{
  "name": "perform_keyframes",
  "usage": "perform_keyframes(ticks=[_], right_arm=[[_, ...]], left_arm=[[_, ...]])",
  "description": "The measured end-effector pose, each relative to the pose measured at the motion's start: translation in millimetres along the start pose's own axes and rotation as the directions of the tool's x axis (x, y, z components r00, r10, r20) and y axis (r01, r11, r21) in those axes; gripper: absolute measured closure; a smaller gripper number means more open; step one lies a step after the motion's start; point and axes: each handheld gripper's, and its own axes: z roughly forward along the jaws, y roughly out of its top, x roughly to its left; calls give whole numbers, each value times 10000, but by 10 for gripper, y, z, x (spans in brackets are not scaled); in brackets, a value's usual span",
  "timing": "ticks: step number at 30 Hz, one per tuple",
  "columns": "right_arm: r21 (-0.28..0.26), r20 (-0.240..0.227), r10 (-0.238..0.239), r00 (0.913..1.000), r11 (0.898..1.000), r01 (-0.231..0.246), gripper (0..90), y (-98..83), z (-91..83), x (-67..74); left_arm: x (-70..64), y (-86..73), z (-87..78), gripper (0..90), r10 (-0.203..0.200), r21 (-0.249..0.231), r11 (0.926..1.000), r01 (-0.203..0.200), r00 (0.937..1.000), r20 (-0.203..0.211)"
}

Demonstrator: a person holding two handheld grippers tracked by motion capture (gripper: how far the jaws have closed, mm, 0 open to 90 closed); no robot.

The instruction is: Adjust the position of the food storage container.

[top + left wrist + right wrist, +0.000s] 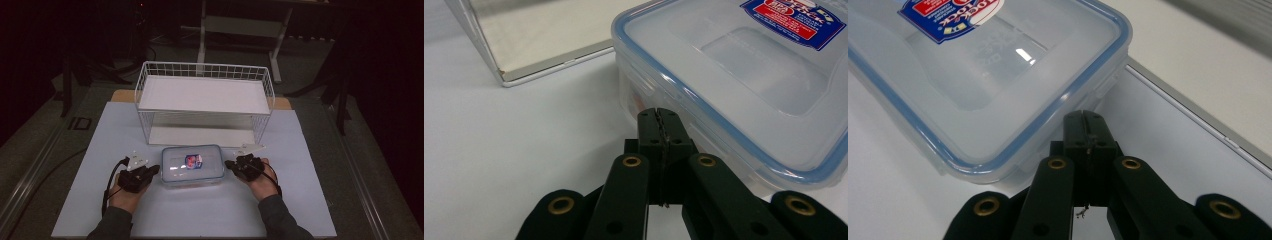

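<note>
A clear plastic lidded box (192, 165) with a blue seal and a red-and-blue label lies flat on the white table mat, just in front of the wire shelf. My left gripper (155, 170) is at the box's left end, jaws shut with nothing between them; in the left gripper view its tip (659, 114) sits close against the side of the box (744, 75), under the lid's rim. My right gripper (229, 164) is at the right end, also shut and empty; its tip (1085, 118) is close beside the edge of the box (998, 75).
A white wire shelf rack (205, 97) with two levels stands behind the box. The white mat (200, 210) covers the tabletop. Dark floor and a table frame (240, 30) lie beyond. The person's hands and sleeves come in from the bottom edge.
</note>
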Motion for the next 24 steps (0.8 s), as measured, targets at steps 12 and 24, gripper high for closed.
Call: perform_keyframes(ticks=[12, 24], right_arm=[[-158, -506, 274, 9983, 9995, -283, 900, -173, -189, 7], [-113, 428, 140, 9990, 9998, -135, 900, -187, -182, -73]], left_arm=[[-144, 10, 48, 900, 399, 355, 9985, -411, 9986, 333], [-205, 10, 126, 889, 540, 537, 9968, -585, 9952, 821]])
